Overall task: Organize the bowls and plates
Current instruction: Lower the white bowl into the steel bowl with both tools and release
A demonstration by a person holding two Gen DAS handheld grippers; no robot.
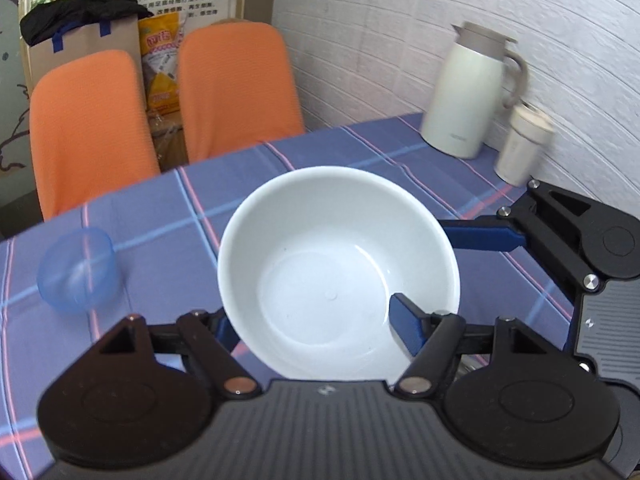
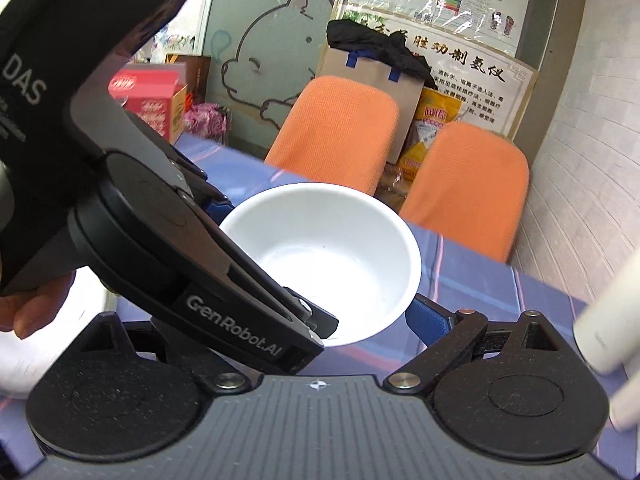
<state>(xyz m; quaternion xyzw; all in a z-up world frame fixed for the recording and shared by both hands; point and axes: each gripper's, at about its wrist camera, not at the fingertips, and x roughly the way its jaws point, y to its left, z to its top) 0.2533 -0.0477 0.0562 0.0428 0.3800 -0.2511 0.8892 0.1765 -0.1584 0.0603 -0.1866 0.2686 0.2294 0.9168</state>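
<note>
Blue translucent cup (image 1: 76, 270) lies on its side at the left, apart from the glossy white bowl (image 1: 338, 276). Left gripper (image 1: 316, 326) fingers spread, straddling the bowl's near rim. Right gripper (image 1: 478, 236) beside the bowl; finger gap unclear. Checked cloth table (image 1: 168, 216); jug (image 1: 466, 92) at the far right.

The left hand-held gripper (image 2: 276, 264) hides the white bowl's (image 2: 320, 256) near rim; a blurred white object (image 2: 612, 320) is cut off at right.

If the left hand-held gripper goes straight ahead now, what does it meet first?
The white bowl: it already sits between the open fingers of the left hand-held gripper, so its inner wall comes first, though depth is unclear.
</note>
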